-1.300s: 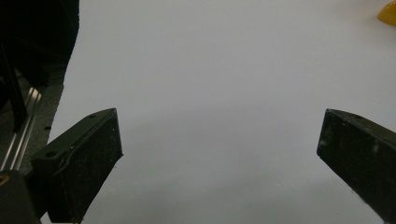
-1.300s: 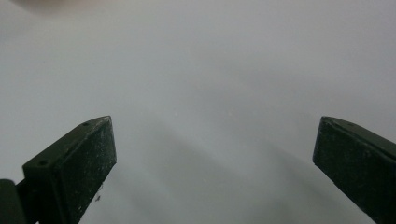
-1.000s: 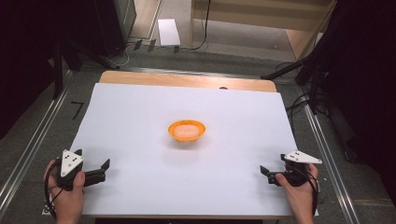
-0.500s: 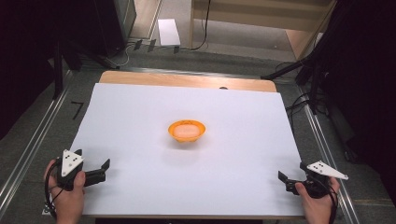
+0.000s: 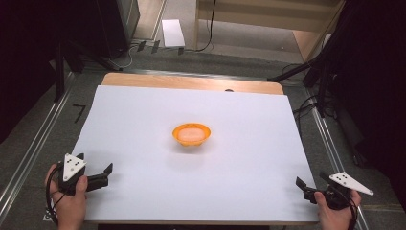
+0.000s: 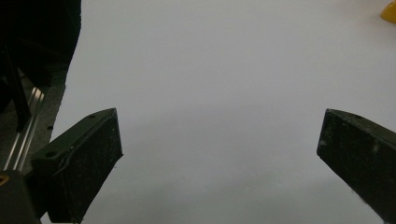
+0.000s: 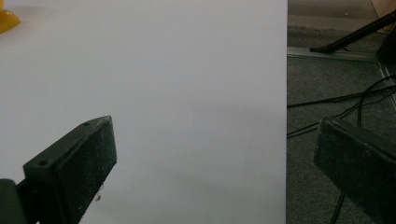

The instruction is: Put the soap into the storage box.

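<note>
In the high view, a small orange bowl (image 5: 191, 134) sits near the middle of the desk (image 5: 143, 110), which is covered by a white sheet. The left tongs (image 5: 98, 175) rest at about 8 o'clock from the bowl, near the front left corner, with the jaws spread and nothing between them. The right tongs (image 5: 311, 184) sit at about 4 o'clock from the bowl, at the front right corner and partly past the sheet's right edge, likewise spread and empty. Both are well apart from the bowl, so the work looks to be at its start: an approach not yet made. The next move probably calls for one pair to travel forward and inward to the bowl's rim, jaws kept spread wide enough to take it.

In the left gripper view, the two black jaws stand wide apart over bare white sheet, and a sliver of the bowl (image 6: 390, 11) shows at about 1 o'clock. The sheet's left edge and a metal rail lie close by at 9 o'clock, leaving little margin that way.

In the right gripper view, the jaws are spread, one over the sheet and one over grey floor with cables. The bowl (image 7: 7, 21) shows at 11 o'clock, with open sheet between.
</note>
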Demonstrator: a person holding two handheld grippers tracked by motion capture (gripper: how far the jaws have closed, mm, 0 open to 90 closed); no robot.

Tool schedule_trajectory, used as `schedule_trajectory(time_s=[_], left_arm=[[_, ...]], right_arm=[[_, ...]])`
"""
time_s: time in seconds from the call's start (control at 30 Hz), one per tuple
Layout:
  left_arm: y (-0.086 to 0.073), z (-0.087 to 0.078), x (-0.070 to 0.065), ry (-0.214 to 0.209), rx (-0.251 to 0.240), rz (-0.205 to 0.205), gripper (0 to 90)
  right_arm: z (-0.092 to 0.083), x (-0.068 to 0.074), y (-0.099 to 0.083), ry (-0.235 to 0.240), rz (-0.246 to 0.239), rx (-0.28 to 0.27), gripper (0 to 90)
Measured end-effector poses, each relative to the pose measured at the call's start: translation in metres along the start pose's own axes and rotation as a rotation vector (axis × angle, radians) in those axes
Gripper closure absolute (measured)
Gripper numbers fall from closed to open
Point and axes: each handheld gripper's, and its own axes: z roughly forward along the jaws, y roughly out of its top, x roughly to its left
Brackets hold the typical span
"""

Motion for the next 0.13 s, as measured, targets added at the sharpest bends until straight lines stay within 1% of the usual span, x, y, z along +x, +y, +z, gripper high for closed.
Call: schedule_trajectory(time_s=[0.13], left_arm=[[0.0001, 0.0002, 0.0000, 0.001, 0.004, -0.002, 0.3]], right_arm=[[0.0013, 0.0019, 0.0005, -0.001, -0.017, 0.002, 0.0]])
